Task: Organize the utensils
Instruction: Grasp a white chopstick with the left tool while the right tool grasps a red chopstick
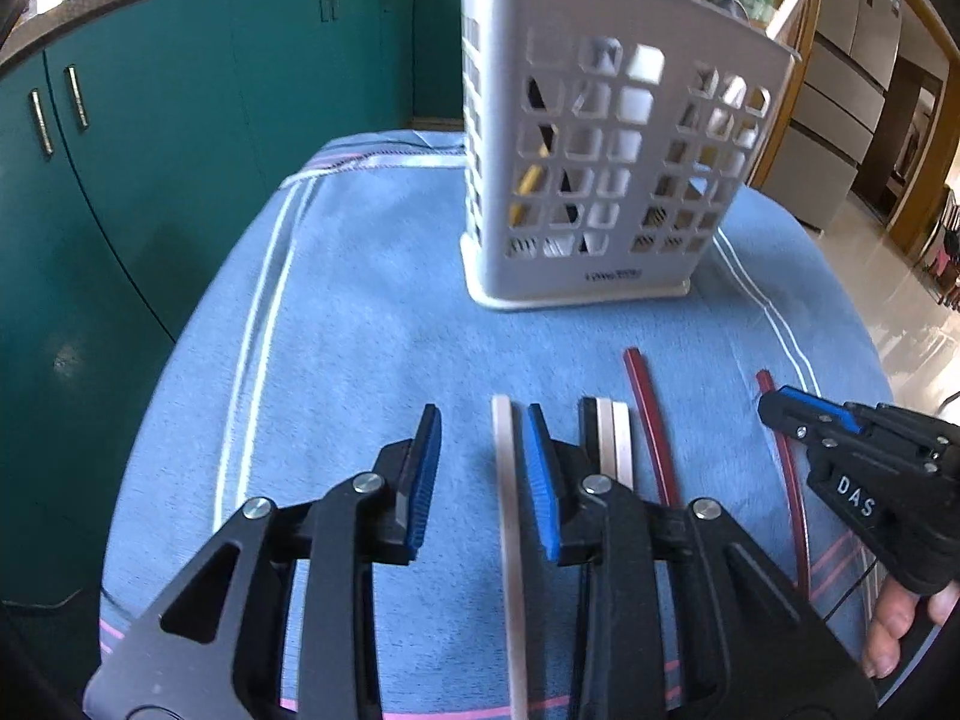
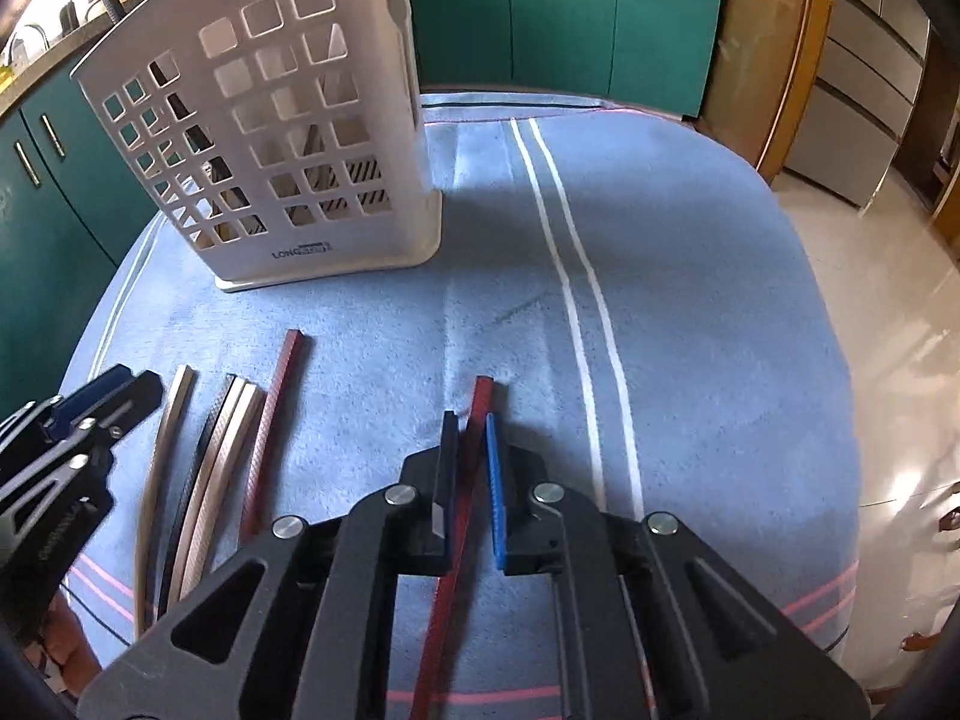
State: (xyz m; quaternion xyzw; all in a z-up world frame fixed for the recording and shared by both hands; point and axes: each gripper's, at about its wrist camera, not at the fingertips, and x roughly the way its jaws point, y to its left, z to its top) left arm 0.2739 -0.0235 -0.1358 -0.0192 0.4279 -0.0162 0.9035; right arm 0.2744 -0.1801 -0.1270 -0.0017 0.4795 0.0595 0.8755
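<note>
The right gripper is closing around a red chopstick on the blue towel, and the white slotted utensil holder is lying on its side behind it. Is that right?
Not quite. The utensil holder stands upright on the blue towel, not on its side; the right wrist view shows it. The rest holds: the right gripper has a red chopstick between its fingers.

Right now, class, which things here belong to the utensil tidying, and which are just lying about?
Job: red chopstick between the right gripper fingers; other chopsticks; holder; left gripper.
Lying about: blue cloth; green cupboards.
</note>
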